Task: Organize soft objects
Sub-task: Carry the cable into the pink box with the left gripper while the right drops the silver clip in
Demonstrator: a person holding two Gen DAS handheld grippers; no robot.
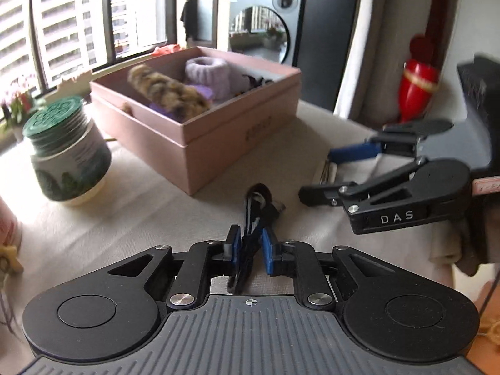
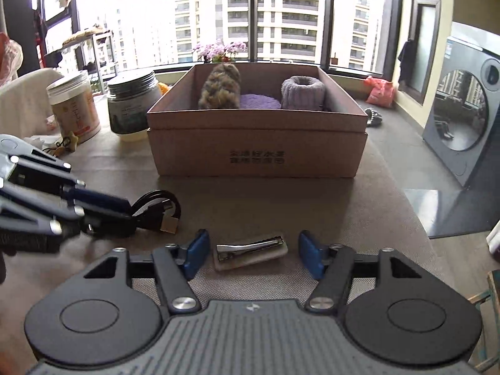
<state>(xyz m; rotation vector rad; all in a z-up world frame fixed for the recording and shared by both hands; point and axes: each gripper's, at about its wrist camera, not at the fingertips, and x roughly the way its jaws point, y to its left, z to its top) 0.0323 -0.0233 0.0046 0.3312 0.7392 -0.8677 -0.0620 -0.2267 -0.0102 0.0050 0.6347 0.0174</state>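
- In the left wrist view we see the left gripper low over the table, its blue pads only slightly apart with a coiled black cable standing between them. The left pad seems to touch the cable and the right one shows a small gap, so we cannot tell whether it is still gripped.
- Only the right wrist view shows that cable plainly: looped, with a USB plug, lying on the table at the tips of the left gripper.
- Only the right wrist view shows the metal hair clip on its pale pad, flat on the table between the wide-open fingers of the right gripper, touched by neither pad.
- From the left view the right gripper comes in from the right, jaws spread, its upper finger over the pale pad's edge.
- The pink box stands beyond both grippers and holds a brown furry piece, a lilac knitted ring and a purple cloth; something black in its far corner shows in the left view only.
- A green-lidded jar stands left of the box; the right view adds a white tub beside it.
- The table wears a beige cloth.
- Behind are big windows facing apartment blocks, pink flowers on the sill, and a washing machine on the right.
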